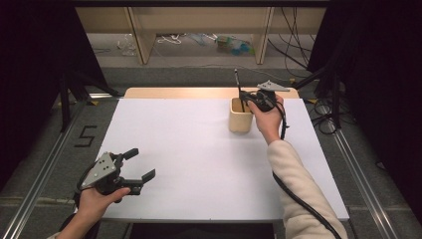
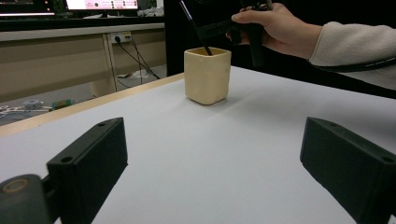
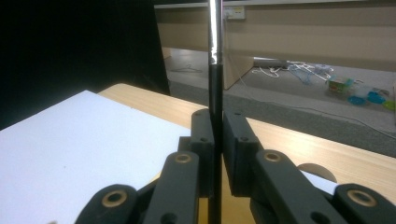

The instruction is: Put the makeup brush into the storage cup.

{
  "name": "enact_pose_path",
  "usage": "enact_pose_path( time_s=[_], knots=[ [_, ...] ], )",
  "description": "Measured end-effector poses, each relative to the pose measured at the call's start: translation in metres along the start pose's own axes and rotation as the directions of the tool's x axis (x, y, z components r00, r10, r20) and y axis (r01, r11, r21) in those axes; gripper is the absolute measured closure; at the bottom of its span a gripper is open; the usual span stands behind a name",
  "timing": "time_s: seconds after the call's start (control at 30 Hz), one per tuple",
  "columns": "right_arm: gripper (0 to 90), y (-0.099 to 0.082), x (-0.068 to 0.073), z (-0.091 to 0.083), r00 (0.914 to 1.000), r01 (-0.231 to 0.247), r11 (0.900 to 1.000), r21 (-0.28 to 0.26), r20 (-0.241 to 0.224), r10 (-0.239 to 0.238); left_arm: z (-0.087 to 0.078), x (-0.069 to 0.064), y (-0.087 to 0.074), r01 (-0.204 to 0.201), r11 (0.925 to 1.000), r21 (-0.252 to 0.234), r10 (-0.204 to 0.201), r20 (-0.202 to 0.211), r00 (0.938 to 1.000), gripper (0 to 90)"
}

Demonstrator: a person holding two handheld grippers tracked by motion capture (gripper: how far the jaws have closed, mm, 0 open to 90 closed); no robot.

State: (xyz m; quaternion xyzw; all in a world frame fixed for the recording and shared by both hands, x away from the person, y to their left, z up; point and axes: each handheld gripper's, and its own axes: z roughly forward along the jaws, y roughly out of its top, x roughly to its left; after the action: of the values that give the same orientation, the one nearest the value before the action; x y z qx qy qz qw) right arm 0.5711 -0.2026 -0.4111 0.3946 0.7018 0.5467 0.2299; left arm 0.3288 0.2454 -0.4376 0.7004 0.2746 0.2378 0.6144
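A person at a white table [image 1: 199, 164] holds a two-jaw gripper in each hand. The right gripper [image 3: 216, 154], at the far side of the table, has its jaws clamped on a thin black pen [image 3: 215, 93] that stands nearly upright, its lower end inside a cream cup [image 1: 241, 115]; whether the tip touches the cup's bottom cannot be seen. The left gripper [image 1: 142, 165] rests at the near left edge, jaws spread wide and holding nothing.
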Motion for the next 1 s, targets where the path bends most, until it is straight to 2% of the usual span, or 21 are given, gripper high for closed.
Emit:
enact_pose_path(
  time_s=[1.0],
  knots=[
    [83.7, -0.0015, -0.0004, 0.0008, 0.9999, 0.006, 0.9998, 0.019, 0.013, -0.006, 0.0003, -0.0005, -0.0005, 0.010, 1.0000, 0.002, -0.010, 0.001, 1.0000, 7.0]
  ],
)
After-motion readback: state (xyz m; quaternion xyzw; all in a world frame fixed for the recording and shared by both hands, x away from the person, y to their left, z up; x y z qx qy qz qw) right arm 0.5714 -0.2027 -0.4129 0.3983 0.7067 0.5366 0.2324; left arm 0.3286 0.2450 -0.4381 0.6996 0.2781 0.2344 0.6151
